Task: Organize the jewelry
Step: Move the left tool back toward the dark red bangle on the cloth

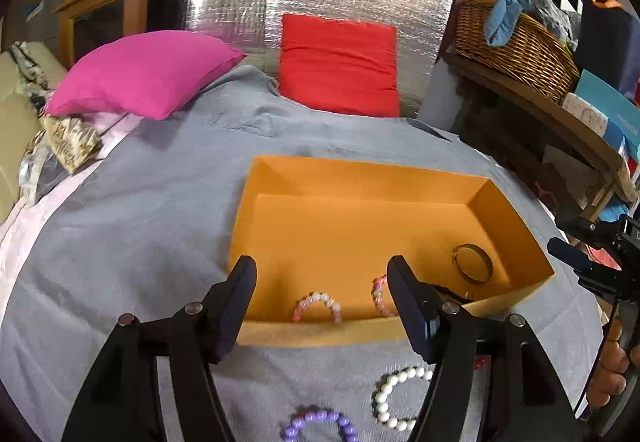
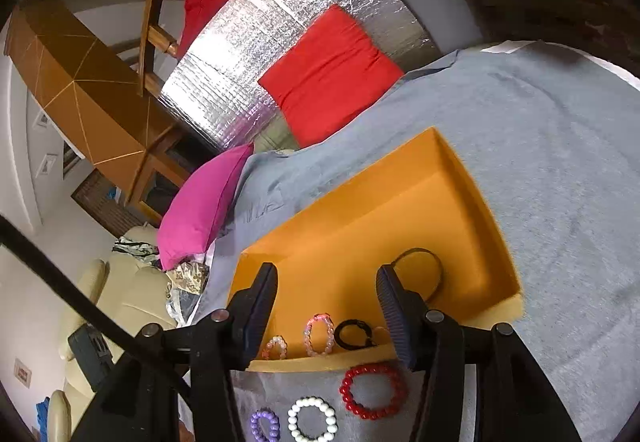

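Item: three bead bracelets outside box (image 2: 400, 226), awaiting pickup.

Red (image 2: 373, 391) lies flat on blanket (image 2: 540, 162), at 6 o'clock just below right gripper (image 2: 326, 306), nearer than left gripper (image 1: 322, 294); white (image 2: 313, 419), purple (image 2: 265, 424) toward 7. Both jaws spread, empty.

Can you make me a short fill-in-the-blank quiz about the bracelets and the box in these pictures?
1. The metal bangle lies inside the ____ box.
2. On the grey cloth, the white bracelet lies between the purple bracelet and the ____ one.
3. The black bracelet lies ____ the box.
4. Both the left gripper and the right gripper hold ____.

Missing words: orange; red; inside; nothing
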Tool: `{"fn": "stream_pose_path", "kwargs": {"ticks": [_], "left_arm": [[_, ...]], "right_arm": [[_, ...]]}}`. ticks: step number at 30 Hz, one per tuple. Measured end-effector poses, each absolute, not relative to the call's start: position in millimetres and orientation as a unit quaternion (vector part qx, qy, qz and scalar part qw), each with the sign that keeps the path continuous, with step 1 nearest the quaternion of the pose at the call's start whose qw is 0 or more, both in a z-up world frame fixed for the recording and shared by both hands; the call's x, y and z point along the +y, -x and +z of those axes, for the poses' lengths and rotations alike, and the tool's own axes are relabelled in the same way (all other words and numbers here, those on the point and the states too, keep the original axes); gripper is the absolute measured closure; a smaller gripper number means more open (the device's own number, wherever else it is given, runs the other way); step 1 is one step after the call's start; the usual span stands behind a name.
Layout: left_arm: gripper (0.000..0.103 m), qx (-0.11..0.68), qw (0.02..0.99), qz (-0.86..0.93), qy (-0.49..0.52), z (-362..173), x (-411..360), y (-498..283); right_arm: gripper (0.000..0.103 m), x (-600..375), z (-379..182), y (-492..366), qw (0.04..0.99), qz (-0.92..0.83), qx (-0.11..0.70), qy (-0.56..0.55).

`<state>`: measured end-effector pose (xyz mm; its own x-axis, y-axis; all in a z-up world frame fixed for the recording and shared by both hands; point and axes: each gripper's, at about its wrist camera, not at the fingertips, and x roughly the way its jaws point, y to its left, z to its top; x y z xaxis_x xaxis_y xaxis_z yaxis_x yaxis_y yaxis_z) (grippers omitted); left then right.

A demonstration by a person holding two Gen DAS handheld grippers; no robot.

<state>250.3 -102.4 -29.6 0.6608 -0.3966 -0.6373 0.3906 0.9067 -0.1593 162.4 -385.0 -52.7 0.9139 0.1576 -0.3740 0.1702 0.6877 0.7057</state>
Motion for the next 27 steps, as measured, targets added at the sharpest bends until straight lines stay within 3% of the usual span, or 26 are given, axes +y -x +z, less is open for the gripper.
{"fn": "stream_pose_path", "kwargs": {"ticks": [8, 27], "left_arm": [[0.024, 0.349, 0.918, -0.186, -0.010, -34.2, -85.3, -221.8], [0.023, 0.380, 0.901, -0.198, -0.068, -66.3, -74.4, -145.8]], "right_arm": [[0.048, -379.1, -49.5, -137.3, 0.904, -0.021, 0.210, -0.371], [0.048, -357.9, -78.8, -60.9, 0.908, -0.041, 0.259, -0.326]]}}
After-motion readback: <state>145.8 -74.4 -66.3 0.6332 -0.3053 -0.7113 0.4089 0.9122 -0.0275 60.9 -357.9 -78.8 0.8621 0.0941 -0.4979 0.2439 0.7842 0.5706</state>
